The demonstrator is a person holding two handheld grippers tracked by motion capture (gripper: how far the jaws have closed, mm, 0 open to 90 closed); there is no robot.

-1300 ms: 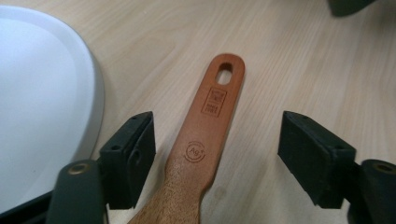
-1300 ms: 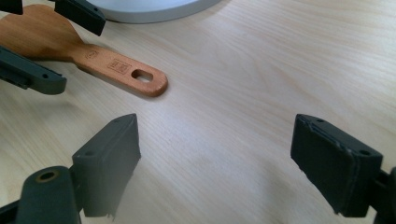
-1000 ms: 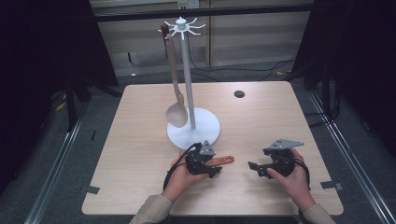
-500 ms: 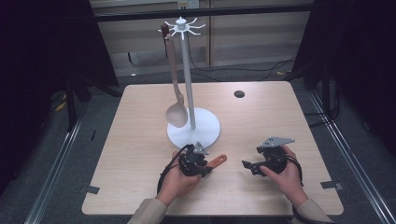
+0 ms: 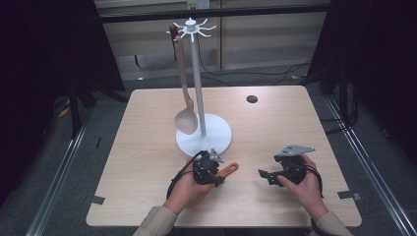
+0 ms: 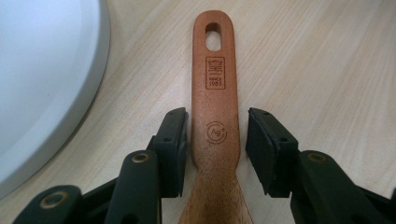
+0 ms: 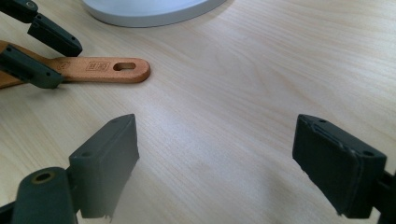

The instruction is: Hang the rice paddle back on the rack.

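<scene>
On the table (image 5: 147, 147) just near of the white stand base (image 6: 42, 70), my left gripper (image 6: 215, 140) straddles the wooden handle (image 6: 215, 93), jaws just reopening, apparently not pressing; right gripper (image 7: 215, 158) gapes empty.

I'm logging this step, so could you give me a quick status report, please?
Left gripper jaws astride wooden utensil handle, just opening, one pad clear. Right gripper open over table. Handle flat beside white stand base; nothing in the way.
</scene>
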